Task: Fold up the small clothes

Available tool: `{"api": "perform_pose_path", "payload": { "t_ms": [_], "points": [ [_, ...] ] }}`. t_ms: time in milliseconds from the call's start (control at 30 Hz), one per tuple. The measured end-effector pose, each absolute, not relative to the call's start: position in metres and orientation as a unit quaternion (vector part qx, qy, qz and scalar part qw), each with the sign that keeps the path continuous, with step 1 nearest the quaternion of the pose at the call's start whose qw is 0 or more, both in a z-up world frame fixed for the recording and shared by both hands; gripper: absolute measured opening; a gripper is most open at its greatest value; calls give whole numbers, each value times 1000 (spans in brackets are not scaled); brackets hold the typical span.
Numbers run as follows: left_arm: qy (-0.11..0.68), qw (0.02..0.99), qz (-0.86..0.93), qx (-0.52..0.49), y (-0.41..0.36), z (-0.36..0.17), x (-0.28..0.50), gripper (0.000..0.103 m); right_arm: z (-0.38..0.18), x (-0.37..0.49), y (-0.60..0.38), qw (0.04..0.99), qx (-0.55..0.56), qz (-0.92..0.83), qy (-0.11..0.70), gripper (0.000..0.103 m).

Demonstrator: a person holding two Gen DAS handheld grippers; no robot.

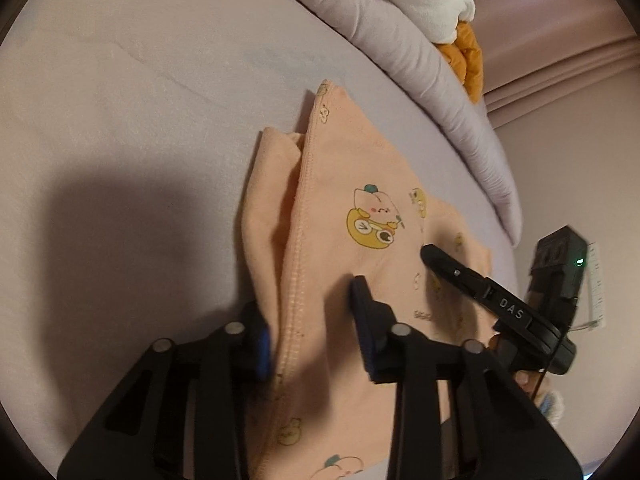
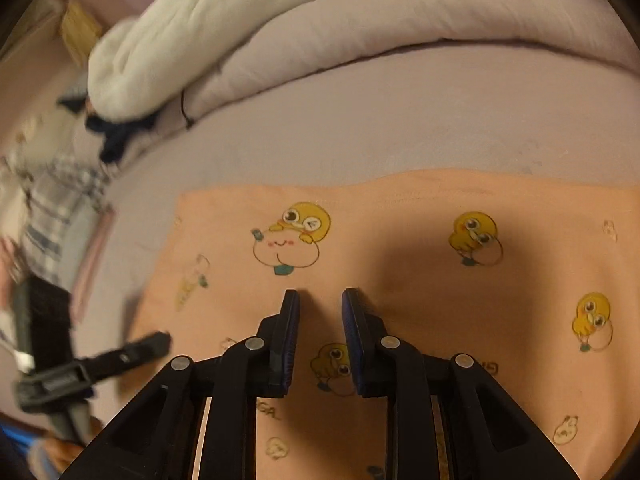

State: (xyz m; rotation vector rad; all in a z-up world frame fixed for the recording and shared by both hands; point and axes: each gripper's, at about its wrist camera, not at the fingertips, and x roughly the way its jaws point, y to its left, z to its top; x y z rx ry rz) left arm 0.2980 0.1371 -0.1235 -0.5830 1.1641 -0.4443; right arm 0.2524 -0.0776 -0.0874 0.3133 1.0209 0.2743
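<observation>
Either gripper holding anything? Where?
Right gripper: nothing, jaws apart over the peach garment. Left gripper straddles its stitched hem; grip cannot be told.

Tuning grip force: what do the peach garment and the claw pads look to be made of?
Peach garment: soft knit, probably cotton jersey, matte, with printed cartoon ducks; a stitched hem and limp folds suggest thin, stretchy cloth. Left claw pads: blue, matte, probably rubber or foam, on black frames that look like hard plastic. The texture cannot be made out.
</observation>
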Motion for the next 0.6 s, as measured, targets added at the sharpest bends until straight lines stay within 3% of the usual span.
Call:
{"api": "perform_pose_path", "payload": {
  "t_ms": [267, 433, 533, 600],
  "points": [
    [541, 780, -201, -240, 133, -123, 299, 30, -61, 195, -64, 853, 87, 158, 490, 25],
    [546, 776, -191, -251, 133, -123, 301, 26, -80, 149, -54, 834, 57, 164, 523, 25],
    [549, 769, -186, -270, 133, -119, 299, 18, -77, 139, -48, 847, 15, 160, 507, 25],
    [541, 766, -193, -289, 131, -112, 297, 13, -73, 142, -58, 843, 43, 171, 508, 25]
  ]
}}
